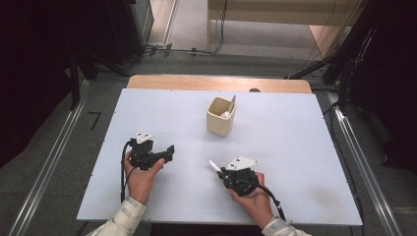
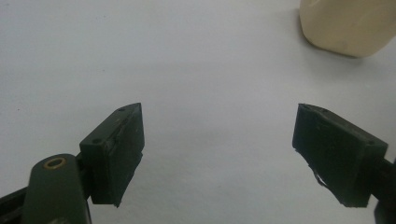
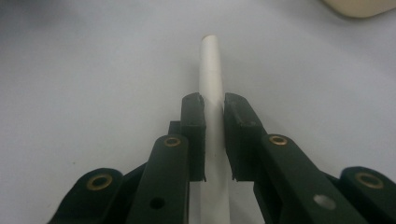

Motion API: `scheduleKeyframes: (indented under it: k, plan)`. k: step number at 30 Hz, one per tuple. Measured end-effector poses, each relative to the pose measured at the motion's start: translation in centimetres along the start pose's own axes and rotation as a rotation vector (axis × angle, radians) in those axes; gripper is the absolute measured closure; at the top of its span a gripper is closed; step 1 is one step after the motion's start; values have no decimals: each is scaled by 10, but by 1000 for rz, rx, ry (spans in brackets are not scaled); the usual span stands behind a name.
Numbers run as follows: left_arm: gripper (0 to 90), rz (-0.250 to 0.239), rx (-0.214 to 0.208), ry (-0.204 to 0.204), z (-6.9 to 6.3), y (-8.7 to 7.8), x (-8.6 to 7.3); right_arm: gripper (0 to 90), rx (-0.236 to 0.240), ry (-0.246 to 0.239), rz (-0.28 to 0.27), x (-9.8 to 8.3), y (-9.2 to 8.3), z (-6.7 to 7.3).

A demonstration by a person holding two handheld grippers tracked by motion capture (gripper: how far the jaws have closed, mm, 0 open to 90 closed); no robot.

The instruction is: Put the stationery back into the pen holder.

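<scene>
- Near side of the cup (image 1: pixel 220 117): right gripper (image 1: pixel 220 169) clamped on white stick (image 1: pixel 215 165), long axis aimed up-left of the cup.
- Further left of the cup: left gripper (image 1: pixel 170 150) agape, empty.

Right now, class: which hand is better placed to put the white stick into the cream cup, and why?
The right. The right gripper is shut on the white stick, which points toward the cream cup. The left gripper has open, empty jaws and rests off to the cup's left.
</scene>
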State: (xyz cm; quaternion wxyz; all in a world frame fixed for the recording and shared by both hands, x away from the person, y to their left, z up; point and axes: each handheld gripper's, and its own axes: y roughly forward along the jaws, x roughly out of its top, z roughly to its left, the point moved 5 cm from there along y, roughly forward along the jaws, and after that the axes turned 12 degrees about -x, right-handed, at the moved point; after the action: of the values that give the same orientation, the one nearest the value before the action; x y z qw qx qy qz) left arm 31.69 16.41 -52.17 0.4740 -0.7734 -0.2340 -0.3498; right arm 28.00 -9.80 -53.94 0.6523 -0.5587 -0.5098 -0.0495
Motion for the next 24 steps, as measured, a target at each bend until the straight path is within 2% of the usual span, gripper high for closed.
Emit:
scheduleKeyframes:
  k: [14, 24]
  plan:
    - [178, 1, 6, 0, 1, 0, 0, 770, -36, 68, -42, 22, -9, -34]
    - [177, -1, 9, -1, 2, -1, 1, 770, -67, 98, -72, 37, -10, -55]
